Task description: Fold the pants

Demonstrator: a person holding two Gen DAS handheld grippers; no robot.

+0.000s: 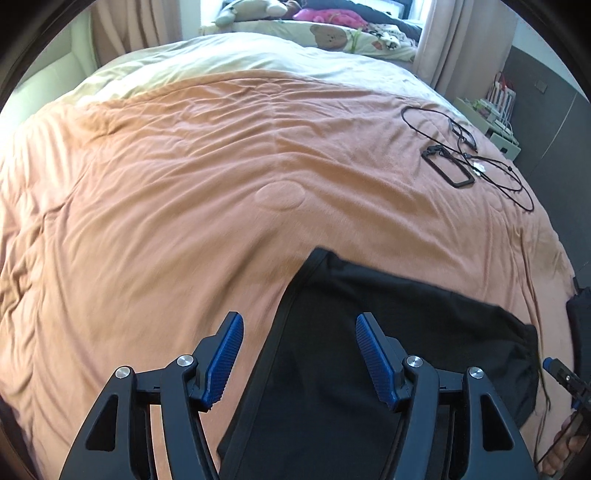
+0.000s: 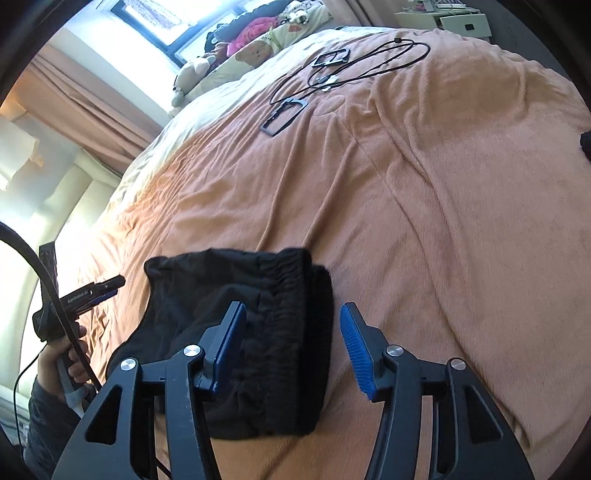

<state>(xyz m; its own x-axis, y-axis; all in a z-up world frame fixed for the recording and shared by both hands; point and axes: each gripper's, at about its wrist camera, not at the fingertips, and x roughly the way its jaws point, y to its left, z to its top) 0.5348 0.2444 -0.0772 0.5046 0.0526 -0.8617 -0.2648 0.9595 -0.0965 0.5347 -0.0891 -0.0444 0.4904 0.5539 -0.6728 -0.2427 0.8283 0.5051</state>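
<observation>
Black pants [image 1: 388, 332] lie flat on the orange bedspread [image 1: 184, 184], near its front edge. In the left wrist view my left gripper [image 1: 299, 321] is open above the pants' left edge, its blue pads [image 1: 225, 358] empty. In the right wrist view the pants [image 2: 240, 306] show their gathered waistband [image 2: 288, 332] end. My right gripper [image 2: 293, 314] is open over the waistband, holding nothing. The left gripper [image 2: 107, 286] also shows at the left of the right wrist view. The right gripper's tip [image 1: 561, 373] shows at the right edge of the left wrist view.
Black cables [image 1: 480, 155] and a black rectangular frame [image 1: 448, 170] lie on the bed's far right; they also show in the right wrist view [image 2: 288, 114]. Pillows and stuffed toys [image 1: 325, 33] sit at the headboard. Curtains [image 2: 85, 103] and a bedside cabinet [image 1: 502, 122] flank the bed.
</observation>
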